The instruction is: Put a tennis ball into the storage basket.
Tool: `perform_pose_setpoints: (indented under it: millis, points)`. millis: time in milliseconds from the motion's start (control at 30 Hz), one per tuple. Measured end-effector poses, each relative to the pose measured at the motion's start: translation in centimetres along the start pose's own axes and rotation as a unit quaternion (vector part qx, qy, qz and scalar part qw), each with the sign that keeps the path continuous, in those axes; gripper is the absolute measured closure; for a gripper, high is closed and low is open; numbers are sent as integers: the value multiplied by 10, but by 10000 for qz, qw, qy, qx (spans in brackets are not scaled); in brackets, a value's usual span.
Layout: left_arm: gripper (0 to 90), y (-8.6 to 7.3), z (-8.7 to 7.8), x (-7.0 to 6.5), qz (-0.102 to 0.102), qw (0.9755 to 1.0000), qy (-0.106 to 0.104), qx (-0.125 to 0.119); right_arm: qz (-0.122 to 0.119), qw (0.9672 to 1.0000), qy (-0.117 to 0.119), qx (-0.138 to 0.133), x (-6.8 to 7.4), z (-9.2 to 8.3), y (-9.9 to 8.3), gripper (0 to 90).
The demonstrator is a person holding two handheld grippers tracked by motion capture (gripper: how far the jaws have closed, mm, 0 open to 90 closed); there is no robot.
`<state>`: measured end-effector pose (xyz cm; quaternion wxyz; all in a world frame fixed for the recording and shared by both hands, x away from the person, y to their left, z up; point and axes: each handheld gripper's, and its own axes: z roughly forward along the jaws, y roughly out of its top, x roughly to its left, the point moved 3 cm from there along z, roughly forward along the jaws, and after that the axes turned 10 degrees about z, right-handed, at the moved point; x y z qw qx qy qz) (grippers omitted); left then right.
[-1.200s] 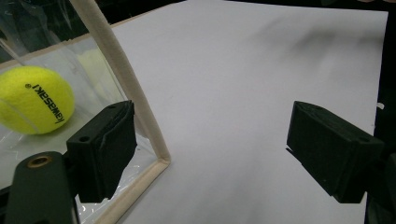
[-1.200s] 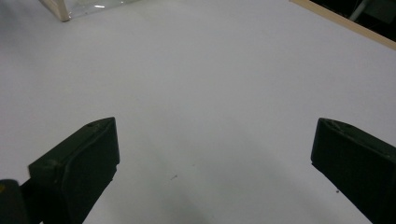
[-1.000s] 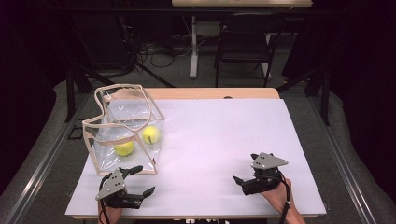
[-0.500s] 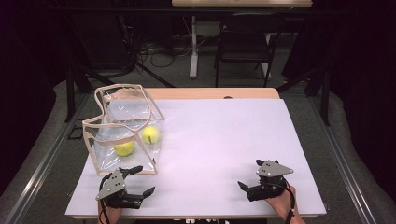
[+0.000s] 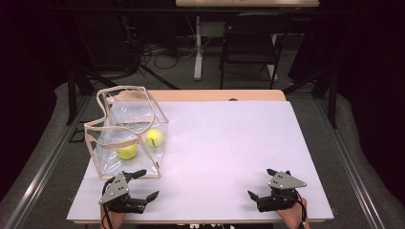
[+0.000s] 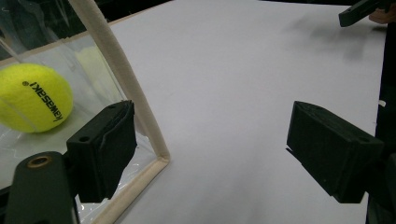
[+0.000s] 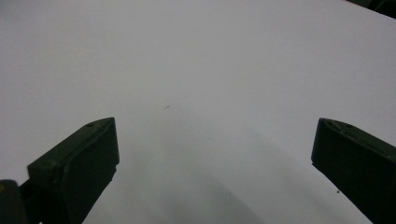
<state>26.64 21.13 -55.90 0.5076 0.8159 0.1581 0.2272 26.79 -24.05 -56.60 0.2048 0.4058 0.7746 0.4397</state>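
A clear plastic bag (image 5: 126, 129) with beige trim stands open on the left of the white table (image 5: 224, 143). Two yellow tennis balls lie inside it, one (image 5: 154, 137) farther back and one (image 5: 127, 151) nearer me. My left gripper (image 5: 147, 184) rests open just in front of the bag's near corner. In the left gripper view one ball (image 6: 35, 98) shows through the plastic, and the left jaw sits against the bag's trim (image 6: 126, 88). My right gripper (image 5: 261, 183) is open near the table's front right, holding nothing, over bare white table (image 7: 196, 70).
The tabletop between the two grippers is bare white. Behind the table stand a dark chair (image 5: 248, 45) and a desk leg with cables on the floor. The table's front edge lies right below both hands. The right gripper's jaw (image 6: 359, 11) shows far off in the left gripper view.
My right gripper has drawn back slightly toward the near edge of the table and a little to the right. The left gripper, bag and balls have stayed put.
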Motion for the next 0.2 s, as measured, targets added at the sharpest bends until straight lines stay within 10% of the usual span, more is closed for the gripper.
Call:
perform_pose_setpoints:
  millis: [200]
  points:
    - [158, -1, 0, 1, -13, 10000, 19, 24, 51, 10000, -21, -67, -3, -2, -1, 0]
